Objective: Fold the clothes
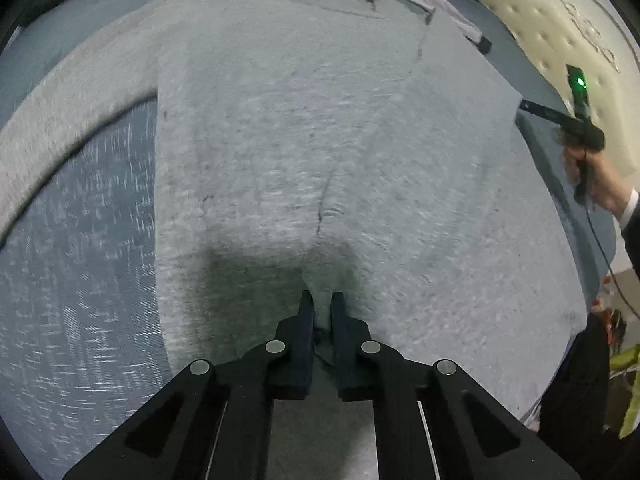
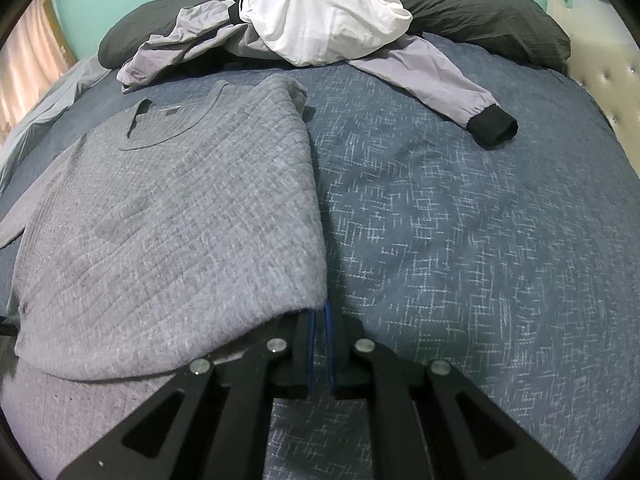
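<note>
Grey and soft, the sweater (image 2: 168, 216) is spread on the blue bedspread (image 2: 460, 240), on the left half of the bed. Its neck is pointed at the far edge, where the pillows (image 2: 480, 12) and a pile of other clothes (image 2: 320, 20) are heaped. Its long side is run from the near edge to the far edge.

A little bump of the sweater's cloth near its bottom hem is pinched by the left tongs (image 1: 322, 304), which are pressed together on it. The right side edge of the sweater, near the bottom corner, is pinched by the right tongs (image 2: 319, 320), also pressed together.

Both hands are near the bottom hem. From there, the rest of the sweater is stretched away towards the far edge, so the hem can probably be carried up to the neck.
</note>
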Motion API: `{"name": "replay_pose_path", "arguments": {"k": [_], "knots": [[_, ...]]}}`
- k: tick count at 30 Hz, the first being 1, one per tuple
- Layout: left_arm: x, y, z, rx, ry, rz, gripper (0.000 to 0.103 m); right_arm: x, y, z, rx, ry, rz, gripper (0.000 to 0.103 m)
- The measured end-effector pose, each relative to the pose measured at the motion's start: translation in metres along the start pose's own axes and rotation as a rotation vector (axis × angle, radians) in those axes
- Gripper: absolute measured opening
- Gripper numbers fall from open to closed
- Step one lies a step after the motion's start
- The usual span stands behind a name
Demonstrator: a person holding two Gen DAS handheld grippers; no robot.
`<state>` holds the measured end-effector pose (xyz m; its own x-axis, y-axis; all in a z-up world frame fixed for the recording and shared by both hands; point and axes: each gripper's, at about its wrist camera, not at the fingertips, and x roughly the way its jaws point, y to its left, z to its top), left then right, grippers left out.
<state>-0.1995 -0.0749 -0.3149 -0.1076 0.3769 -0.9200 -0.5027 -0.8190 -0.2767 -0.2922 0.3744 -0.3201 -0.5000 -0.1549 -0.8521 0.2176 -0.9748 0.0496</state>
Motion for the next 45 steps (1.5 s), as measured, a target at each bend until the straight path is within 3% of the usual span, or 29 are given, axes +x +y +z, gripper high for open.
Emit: {"name": "replay_pose_path", "arguments": {"k": [13,17,23,29,39,44,45], "knots": [[-0.059,0.005,0.006,-0.007,-0.095,0.004,0.007,0.000,-0.014,-0.010,0.118,0.016,0.053,0.007],[-0.067,0.016,0.004,-0.017,-0.114,0.017,0.007,0.000,-0.018,-0.016,0.127,0.018,0.084,0.027],[-0.075,0.021,0.009,-0.043,-0.131,0.033,0.007,0.000,-0.015,-0.011,0.145,-0.012,0.092,0.034],[-0.078,0.031,0.008,-0.056,-0.128,0.040,0.007,0.017,-0.003,-0.008,0.118,0.010,0.096,0.034],[-0.074,0.034,0.005,-0.064,-0.121,0.040,0.007,0.009,0.015,-0.009,0.047,-0.068,0.133,0.034],[-0.074,0.032,0.005,-0.072,-0.124,0.038,0.007,0.016,0.016,-0.008,0.034,-0.032,0.125,0.034],[-0.074,0.032,0.004,-0.072,-0.124,0.037,0.007,0.017,0.016,-0.008,0.037,-0.026,0.127,0.030]]}}
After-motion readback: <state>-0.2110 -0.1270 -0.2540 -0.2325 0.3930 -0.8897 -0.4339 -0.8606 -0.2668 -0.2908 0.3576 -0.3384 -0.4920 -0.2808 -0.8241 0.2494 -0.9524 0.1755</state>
